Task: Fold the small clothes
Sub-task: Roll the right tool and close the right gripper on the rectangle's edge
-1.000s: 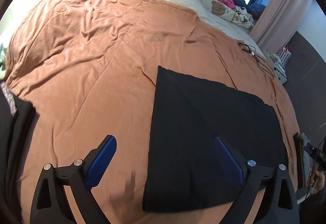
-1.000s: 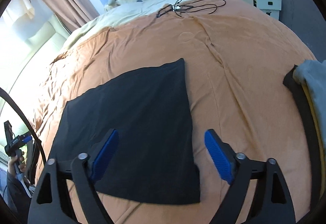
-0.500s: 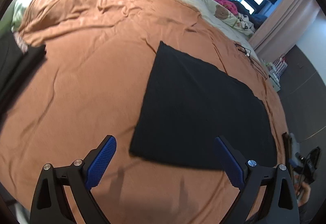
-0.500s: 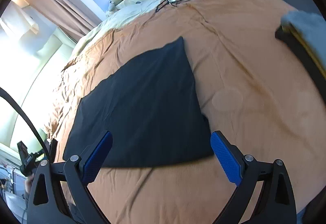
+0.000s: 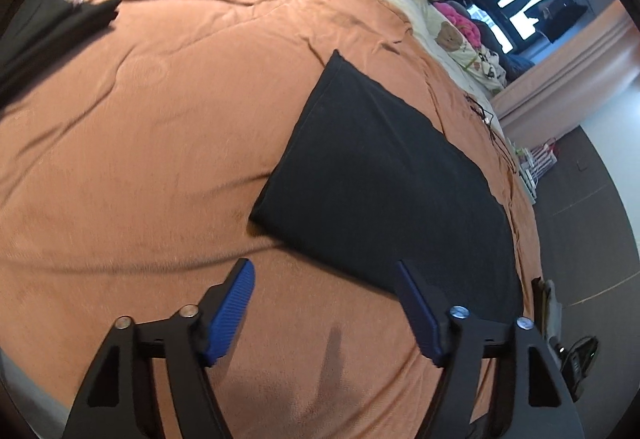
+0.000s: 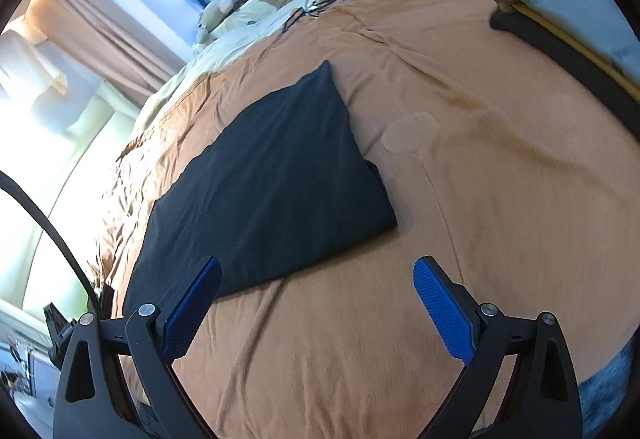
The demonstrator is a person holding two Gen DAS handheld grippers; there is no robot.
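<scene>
Folded black garment (image 5: pixel 384 183) flat on bed's orange cover (image 5: pixel 140 143), ahead of both tongs. Left tongs (image 5: pixel 324 307), right tongs (image 6: pixel 316 307) spread wide, empty. Near edge about equally close to both.

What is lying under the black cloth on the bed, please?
The black cloth lies flat on the orange blanket. At its right edge a second dark layer sticks out, so it looks folded. Whatever else might be beneath is covered and cannot be seen.
</scene>
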